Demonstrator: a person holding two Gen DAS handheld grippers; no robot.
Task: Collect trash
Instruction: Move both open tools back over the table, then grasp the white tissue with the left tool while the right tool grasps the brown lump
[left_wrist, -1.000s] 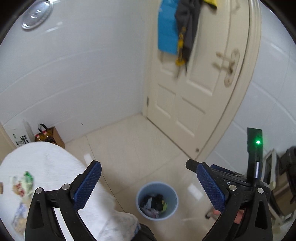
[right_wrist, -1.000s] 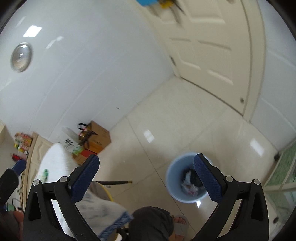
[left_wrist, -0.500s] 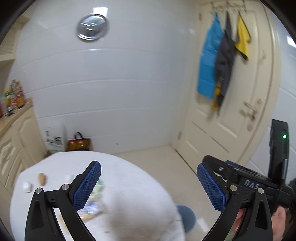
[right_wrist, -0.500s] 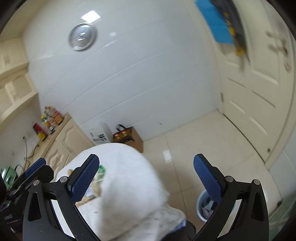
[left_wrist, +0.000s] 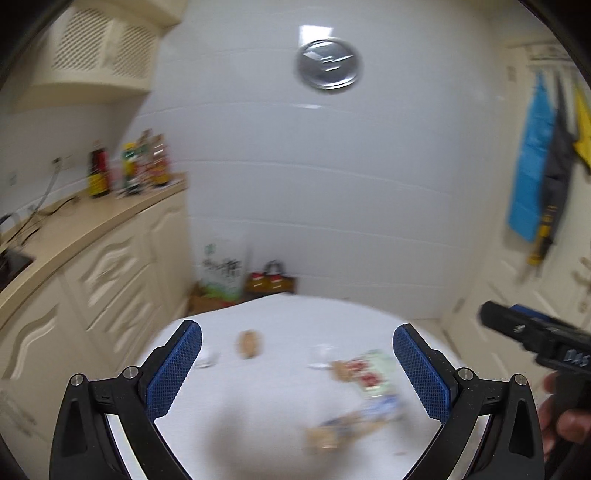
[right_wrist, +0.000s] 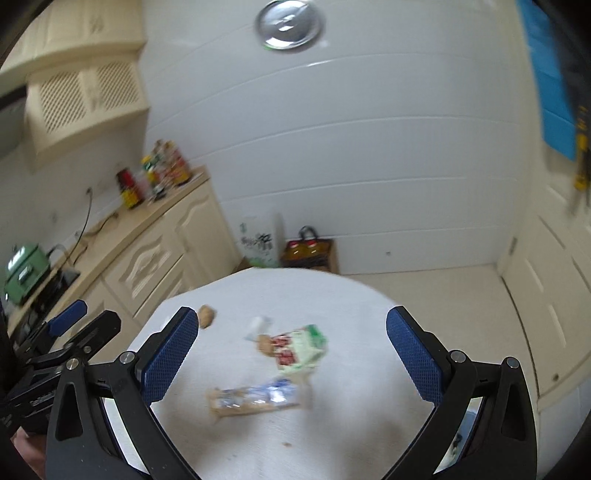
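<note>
Right wrist view showed the right gripper (right_wrist: 291, 354) spread wide and empty above the round table (right_wrist: 354, 306), apparently poised to choose a piece. Left gripper (left_wrist: 297, 365) was likewise released, holding nothing, and hung over the same cloth-covered top. Trash lay loose near the table's middle: a crumpled green-and-white wrapper (right_wrist: 299, 349) with red print, a flat blue-and-white packet (right_wrist: 255, 398) just beside it, and a small tan lump (right_wrist: 207, 315) well apart toward the cupboards. Wrappers appeared thin and crinkly, likely easy to pinch. Blur hid finer detail. No bin could be identified.
</note>
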